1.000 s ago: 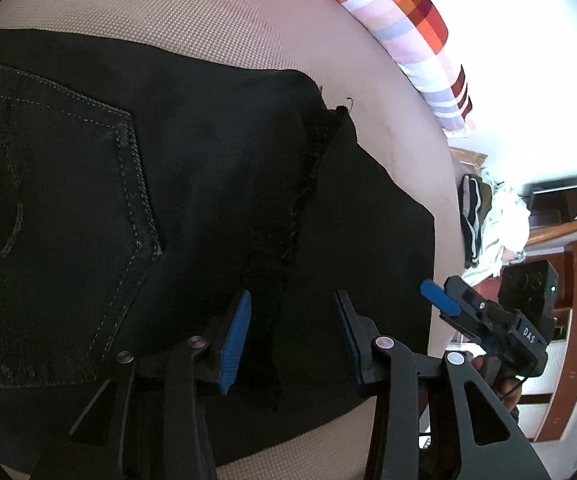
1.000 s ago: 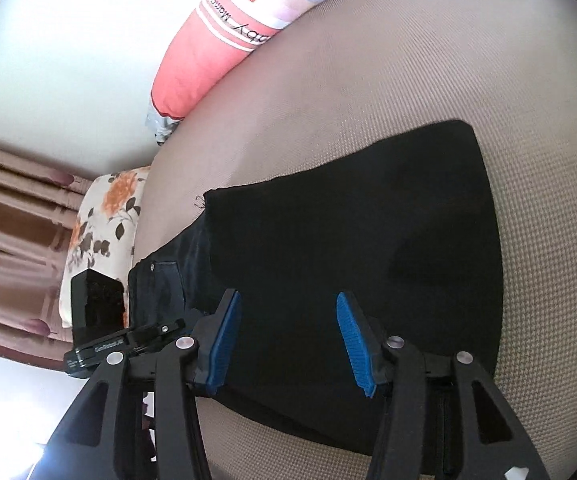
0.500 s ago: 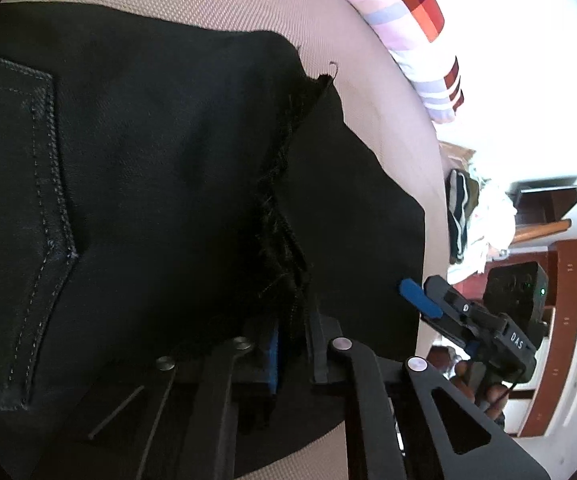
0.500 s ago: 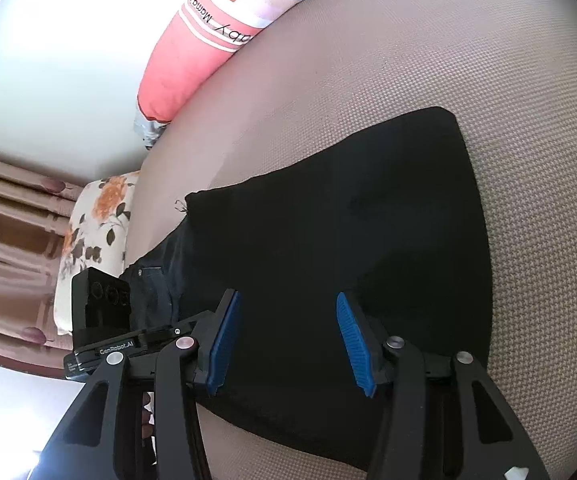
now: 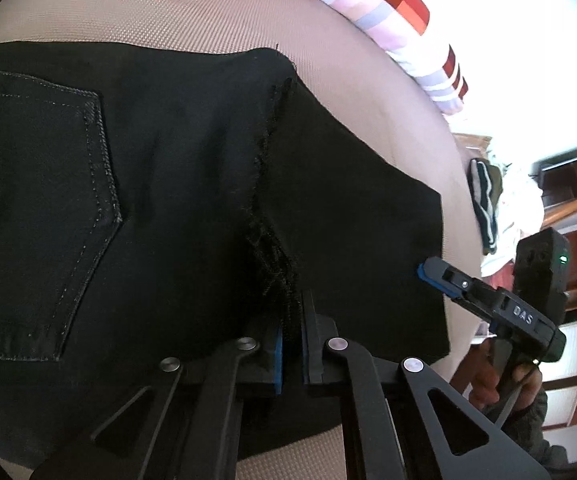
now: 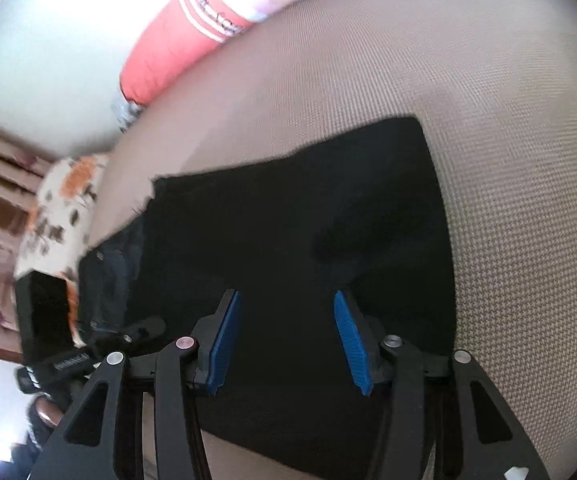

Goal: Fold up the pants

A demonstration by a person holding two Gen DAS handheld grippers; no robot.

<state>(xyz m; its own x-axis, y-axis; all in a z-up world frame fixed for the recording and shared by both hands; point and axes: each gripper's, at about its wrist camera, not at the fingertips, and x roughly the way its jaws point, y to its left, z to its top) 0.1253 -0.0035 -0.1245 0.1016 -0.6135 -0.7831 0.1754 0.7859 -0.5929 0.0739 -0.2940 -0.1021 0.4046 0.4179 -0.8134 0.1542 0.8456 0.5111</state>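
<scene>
Lying flat on the beige woven mattress (image 5: 176,12), the black pants (image 5: 168,168) are partly folded: in the left wrist view a back pocket (image 5: 40,208) with pale stitching faces up on the left, and the frayed leg hem (image 5: 272,184) runs down the middle across a second dark layer that spreads right to a straight edge. That layout reads as legs doubled back toward the waist, hem resting over the seat, ready for another fold. The left gripper (image 5: 291,344) is clamped tight on the near end of that frayed hem, blue pads almost meeting with cloth pinched between them; its jaws have only just closed there. Likely reason: the hem is the loose edge, so gripping it gives control of the top layer. The right gripper (image 6: 284,336) hovers over the smooth right-hand panel of the pants (image 6: 288,232), jaws about half apart, blue pads either side of dark cloth but not visibly pressing it; whether the tips touch the fabric cannot be told. From the left view its blue fingertip (image 5: 422,271) sits near the right edge of the cloth. Judged: it is lining up for a matching pinch so both corners lift together. A striped pink bolster pillow (image 6: 176,48) and a floral pillow (image 6: 60,208) lie beyond, well clear of the pants
</scene>
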